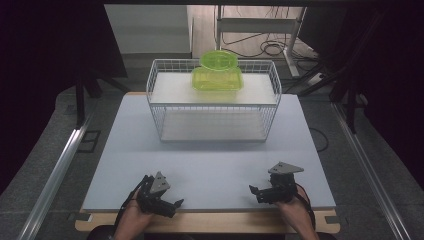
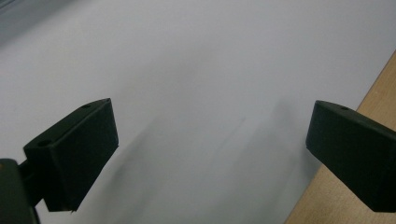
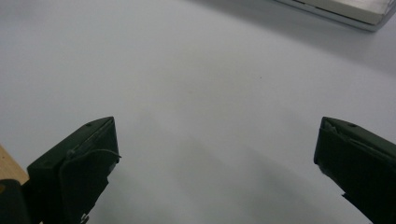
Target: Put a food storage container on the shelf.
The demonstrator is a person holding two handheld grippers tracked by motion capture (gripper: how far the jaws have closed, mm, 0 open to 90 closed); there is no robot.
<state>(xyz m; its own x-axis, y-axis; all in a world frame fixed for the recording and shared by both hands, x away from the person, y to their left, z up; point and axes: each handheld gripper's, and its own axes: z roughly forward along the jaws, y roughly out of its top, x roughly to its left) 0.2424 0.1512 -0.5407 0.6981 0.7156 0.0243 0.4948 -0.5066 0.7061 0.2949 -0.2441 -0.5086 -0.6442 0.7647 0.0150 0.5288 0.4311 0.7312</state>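
green tubs (image 1: 217,75) sit stacked on the rack (image 1: 165,92) well ahead of both grippers' spread, empty fingers (image 2: 74,154) (image 3: 74,168), so nothing looks started yet.

My work surface is a pale grey-white board (image 1: 210,165) lying on a light wooden table (image 1: 210,222), whose wood shows as a strip along the near edge. Toward the far side, centred left to right, a white wire basket rack (image 1: 156,107) stands directly on the board. Its lower level holds a flat white panel (image 1: 212,125) just above the board. The near half of the board is bare, matte and unmarked beneath my jaws.
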